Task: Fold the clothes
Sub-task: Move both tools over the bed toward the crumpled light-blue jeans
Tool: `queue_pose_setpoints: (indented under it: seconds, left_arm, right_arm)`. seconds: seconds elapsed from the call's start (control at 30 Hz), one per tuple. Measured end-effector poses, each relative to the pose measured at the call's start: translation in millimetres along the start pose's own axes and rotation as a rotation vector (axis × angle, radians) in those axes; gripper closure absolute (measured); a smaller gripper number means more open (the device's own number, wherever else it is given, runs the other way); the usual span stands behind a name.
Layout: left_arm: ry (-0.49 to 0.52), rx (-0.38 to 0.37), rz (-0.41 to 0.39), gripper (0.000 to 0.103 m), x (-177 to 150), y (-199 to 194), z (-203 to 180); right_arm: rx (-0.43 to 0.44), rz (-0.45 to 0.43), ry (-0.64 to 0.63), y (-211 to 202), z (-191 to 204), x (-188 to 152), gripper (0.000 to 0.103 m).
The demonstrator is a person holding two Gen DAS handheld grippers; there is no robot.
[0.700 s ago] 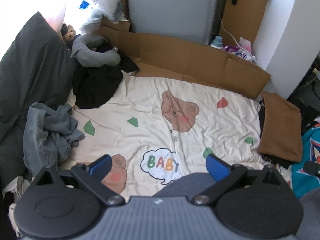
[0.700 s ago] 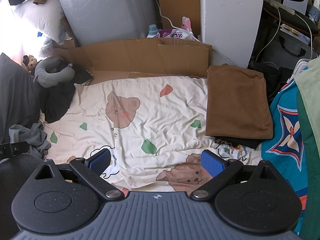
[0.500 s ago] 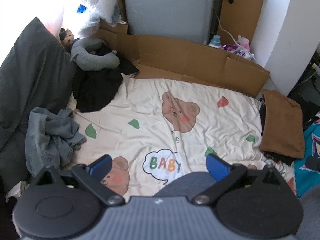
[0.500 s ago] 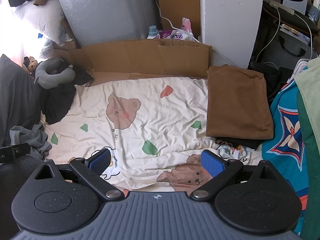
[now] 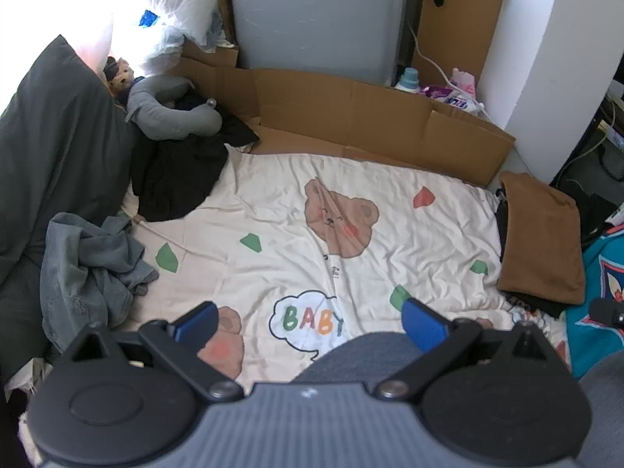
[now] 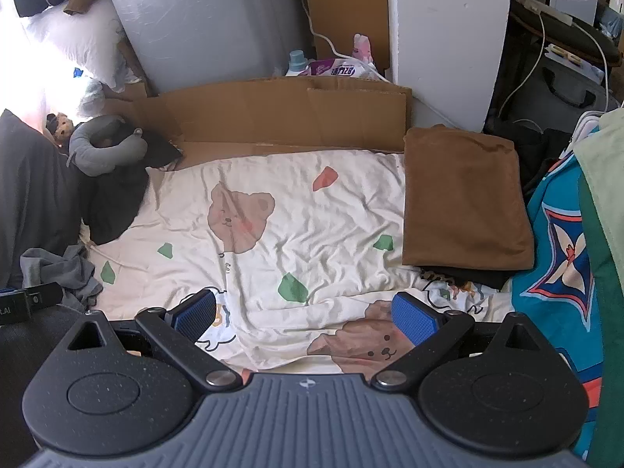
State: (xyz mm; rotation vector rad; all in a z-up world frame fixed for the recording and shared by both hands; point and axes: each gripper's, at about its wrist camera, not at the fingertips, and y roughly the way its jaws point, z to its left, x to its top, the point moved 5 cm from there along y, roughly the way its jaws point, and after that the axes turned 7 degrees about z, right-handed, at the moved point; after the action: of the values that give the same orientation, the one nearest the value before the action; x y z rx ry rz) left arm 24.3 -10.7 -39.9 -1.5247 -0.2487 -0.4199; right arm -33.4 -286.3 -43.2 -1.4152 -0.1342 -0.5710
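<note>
Both claws — left claw and right claw — hang with jaws wide apart and empty over the bear-print sheet, the crumpled grey garment at its left edge — the folded brown garment on its right

Cream bear-print sheet, brown folded garment, grey crumpled garment, blue claw pads.
</note>
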Motion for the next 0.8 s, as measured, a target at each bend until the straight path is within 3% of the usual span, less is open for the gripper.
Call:
queue_pose_setpoints:
  seconds: [0.23,0.43,0.53,0.8]
  left_arm:
    - [-0.013,0.0,-0.003,0.002,0.7,-1.3,4.9]
    - [-0.034,0.064,-0.028,0.005,1.3,-4.5,10.5]
    - [-0.062,0.041,-0.017,0.006,1.5,-3.6,14.7]
    - [-0.048,0.063,-0.034,0.005,0.1,-6.3,13.2]
  right_arm:
    - [0.003,0.0,-0.003,-0.2,-0.5,0.2,0.004]
    - [0.013,0.001,0.003,-0.7,-3.3,0.4,0.004]
    - [0.024,-0.001,0.012,-0.6,-3.7,0.2,0.004]
    - [0.032,-0.003,0.013,-0.8,-2.1,-0.7,0.003]
